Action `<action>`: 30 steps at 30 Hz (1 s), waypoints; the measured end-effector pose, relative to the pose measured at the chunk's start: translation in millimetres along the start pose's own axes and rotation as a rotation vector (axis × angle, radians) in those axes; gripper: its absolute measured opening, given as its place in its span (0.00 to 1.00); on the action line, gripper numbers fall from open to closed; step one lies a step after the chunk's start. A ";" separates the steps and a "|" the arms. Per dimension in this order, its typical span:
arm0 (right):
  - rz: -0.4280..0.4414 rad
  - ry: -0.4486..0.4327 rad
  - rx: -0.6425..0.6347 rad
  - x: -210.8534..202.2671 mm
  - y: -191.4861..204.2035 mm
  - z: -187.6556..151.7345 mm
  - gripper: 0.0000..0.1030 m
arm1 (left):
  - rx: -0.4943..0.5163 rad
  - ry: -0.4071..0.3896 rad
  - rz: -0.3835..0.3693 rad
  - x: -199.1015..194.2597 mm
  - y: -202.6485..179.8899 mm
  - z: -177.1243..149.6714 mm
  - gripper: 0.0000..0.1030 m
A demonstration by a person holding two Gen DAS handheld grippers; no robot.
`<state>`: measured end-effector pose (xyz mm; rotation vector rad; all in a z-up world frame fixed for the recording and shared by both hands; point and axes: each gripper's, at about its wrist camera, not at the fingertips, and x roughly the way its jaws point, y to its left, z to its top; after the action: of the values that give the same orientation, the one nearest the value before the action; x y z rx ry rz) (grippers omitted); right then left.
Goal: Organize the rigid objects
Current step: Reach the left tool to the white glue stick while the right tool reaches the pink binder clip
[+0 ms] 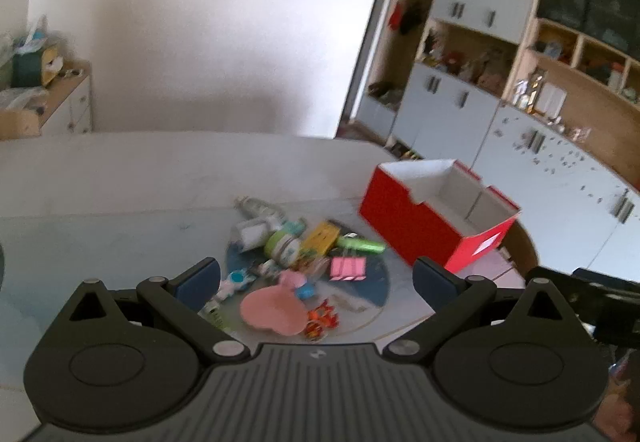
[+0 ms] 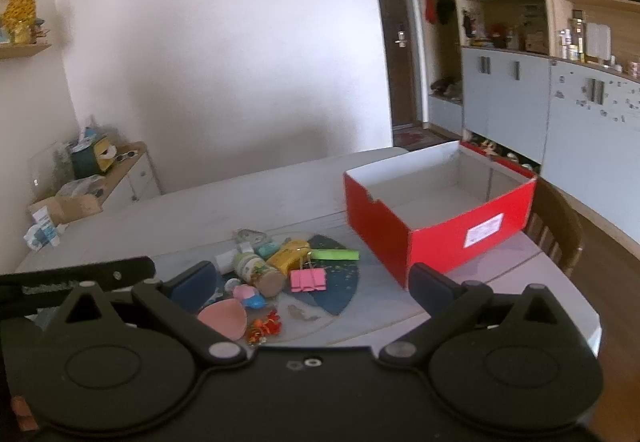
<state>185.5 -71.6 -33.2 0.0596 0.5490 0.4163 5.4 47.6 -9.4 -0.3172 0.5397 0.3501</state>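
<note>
Left gripper (image 1: pixel 316 274): my jaws stand wide apart, nothing between the blue pads, angled down over the pale table top (image 1: pixel 120 193). Right gripper (image 2: pixel 310 280): jaws likewise spread wide, nothing held.

Task items lie in one loose heap at lower centre of both views, mostly on a dark blue round mat (image 2: pixel 340 282). In the left wrist view the heap shows between my fingers:
- flat pink heart-shaped dish (image 1: pixel 272 312), nearest me, lower centre.
- small red-orange trinket (image 1: pixel 322 320), touching the dish's right edge.
- pink binder clips (image 1: pixel 348 268), right of centre on the mat.
- bright green flat marker-like stick (image 1: pixel 362 244), just above the clips, pointing right.
- yellow rectangular block (image 1: pixel 320 236), tilted, beside the stick.
- round green-and-white tape roll or jar (image 1: pixel 284 248), left of the block; exact type unclear from blur.
- clear plastic bottle (image 1: pixel 260 207), lying on its side at the heap's far end.
- small white-and-blue toy (image 1: pixel 234 282), just beside my left finger pad.

Open red cardboard box with white interior (image 2: pixel 432 217): sits right of the heap, apart from it, open side up, white label on the near right wall. Interior looks bare as far as visible.

Right view, left edge: a black bar of the other gripper (image 2: pixel 80 278) crosses the frame. A wooden chair back (image 2: pixel 556 238) stands past the table's right edge.
</note>
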 end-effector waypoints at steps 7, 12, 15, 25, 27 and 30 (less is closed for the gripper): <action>0.051 0.046 -0.090 27.0 1.5 -0.1 0.98 | -0.046 0.014 0.129 16.4 21.4 -3.0 1.00; 0.084 0.073 -0.145 54.8 -2.7 1.3 0.98 | -0.081 0.040 0.243 35.2 34.3 -3.4 1.00; 0.094 0.091 -0.186 73.4 -5.9 0.6 0.97 | -0.107 0.063 0.309 48.9 41.8 -7.4 1.00; 0.119 0.179 -0.238 145.1 -12.1 -0.8 0.96 | -0.166 0.152 0.437 96.8 64.1 -26.4 1.00; 0.127 0.195 -0.246 158.2 -10.5 -1.8 0.94 | -0.174 0.177 0.465 107.0 68.4 -30.6 1.00; 0.133 0.230 -0.259 177.3 -7.4 -4.8 0.89 | -0.175 0.205 0.494 119.6 74.3 -35.8 1.00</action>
<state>322.6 -7.8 -126.1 -0.2038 0.7154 0.6252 55.6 128.9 -118.8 -0.3896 0.7921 0.8527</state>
